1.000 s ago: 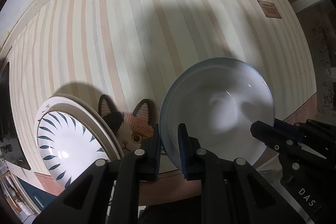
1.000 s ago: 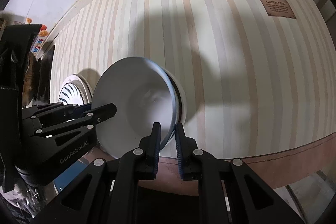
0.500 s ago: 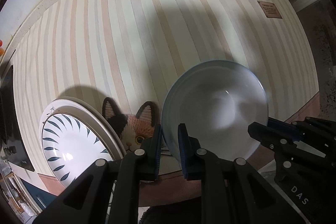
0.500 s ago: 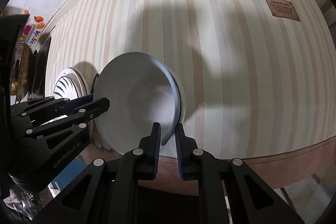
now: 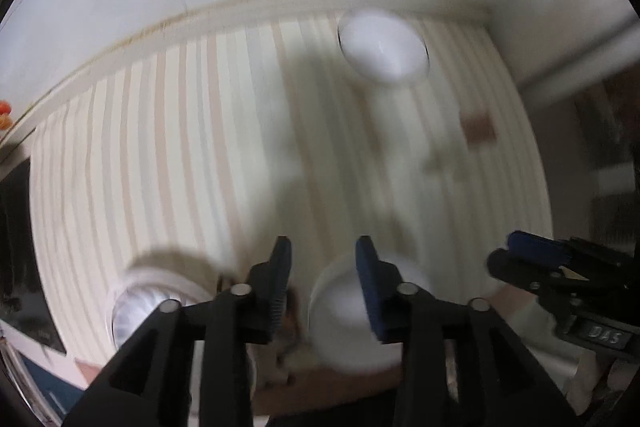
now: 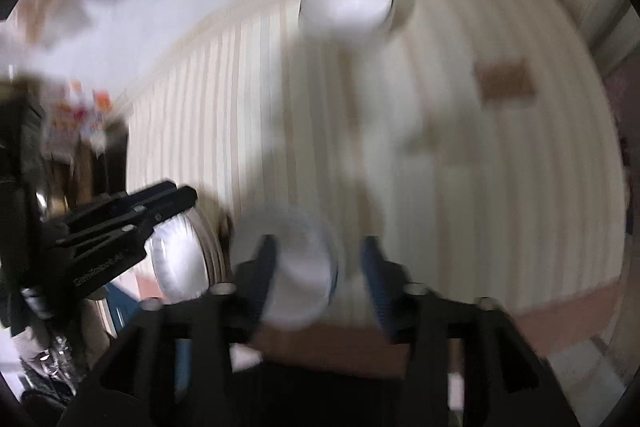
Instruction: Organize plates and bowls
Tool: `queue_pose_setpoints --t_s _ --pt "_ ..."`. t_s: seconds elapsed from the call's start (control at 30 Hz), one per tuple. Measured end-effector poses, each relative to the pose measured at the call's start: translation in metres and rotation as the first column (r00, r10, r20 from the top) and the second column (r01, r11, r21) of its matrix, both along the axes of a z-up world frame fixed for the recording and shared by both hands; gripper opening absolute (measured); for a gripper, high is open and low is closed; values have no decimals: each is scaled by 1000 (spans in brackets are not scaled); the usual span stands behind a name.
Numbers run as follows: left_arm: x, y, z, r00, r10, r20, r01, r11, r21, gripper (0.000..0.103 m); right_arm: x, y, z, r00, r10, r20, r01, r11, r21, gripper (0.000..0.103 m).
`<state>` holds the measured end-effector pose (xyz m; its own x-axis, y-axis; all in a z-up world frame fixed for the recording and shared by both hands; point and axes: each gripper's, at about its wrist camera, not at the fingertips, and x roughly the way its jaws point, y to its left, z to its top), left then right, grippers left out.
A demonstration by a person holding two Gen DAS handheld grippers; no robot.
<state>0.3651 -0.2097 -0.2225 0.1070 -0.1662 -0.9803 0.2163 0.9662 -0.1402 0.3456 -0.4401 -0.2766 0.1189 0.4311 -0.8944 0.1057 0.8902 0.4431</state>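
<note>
Left gripper point(image 5: 320, 263) and right gripper point(image 6: 318, 259): jaws just opened, apart, clear of the blue-rimmed bowl point(image 6: 296, 267) on the striped cloth's point(image 5: 168, 163) near edge. Open cloth reaches the far white bowl point(image 5: 382, 51). Lettering blurred.

- My left gripper point(image 5: 322, 255): jaws have just been opening, nothing pinched between pads, pointing steeply down.
- My right gripper point(image 6: 318, 257): jaws likewise just opening, pads free.

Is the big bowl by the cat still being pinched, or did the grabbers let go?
Let go. Both grippers, left and right, have just opened, and the bowl sits free on the striped cloth, though the pictures are blurry.
</note>
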Motion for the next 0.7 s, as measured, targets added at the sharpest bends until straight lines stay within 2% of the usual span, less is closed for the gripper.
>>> queue_pose_setpoints --t_s 0.13,0.2,0.37,0.4,0.43,0.47,0.5,0.7 --pt "76 -14 -24 997 57 -55 -60 996 -62 33 76 -32 -13 994 -93 59 96 994 -50 53" --pt "112 -24 -47 994 69 -85 -76 995 -72 33 112 -42 -31 990 -129 49 132 989 -64 53" --pt "161 -49 -92 988 69 -141 -80 994 -74 32 178 -54 -80 985 -173 -5 173 983 -66 51" --pt "166 -53 -99 987 67 -146 -79 994 -79 28 186 -54 -89 984 -179 -15 178 982 -70 44" --pt "170 -60 -104 988 58 -145 -72 993 -91 20 193 -53 -97 984 -178 -29 176 982 -72 38" --pt "172 -64 -109 987 47 -151 -63 993 -102 8 195 -53 -104 983 -177 -41 174 982 -69 18" --pt "171 -68 -113 987 40 -154 -55 994 -92 8 197 -53 -109 983 -175 -49 171 983 -69 11" --pt "168 -74 -112 991 40 -129 -48 997 -66 8 200 -42 -108 991 -132 -12 129 984 -119 10"
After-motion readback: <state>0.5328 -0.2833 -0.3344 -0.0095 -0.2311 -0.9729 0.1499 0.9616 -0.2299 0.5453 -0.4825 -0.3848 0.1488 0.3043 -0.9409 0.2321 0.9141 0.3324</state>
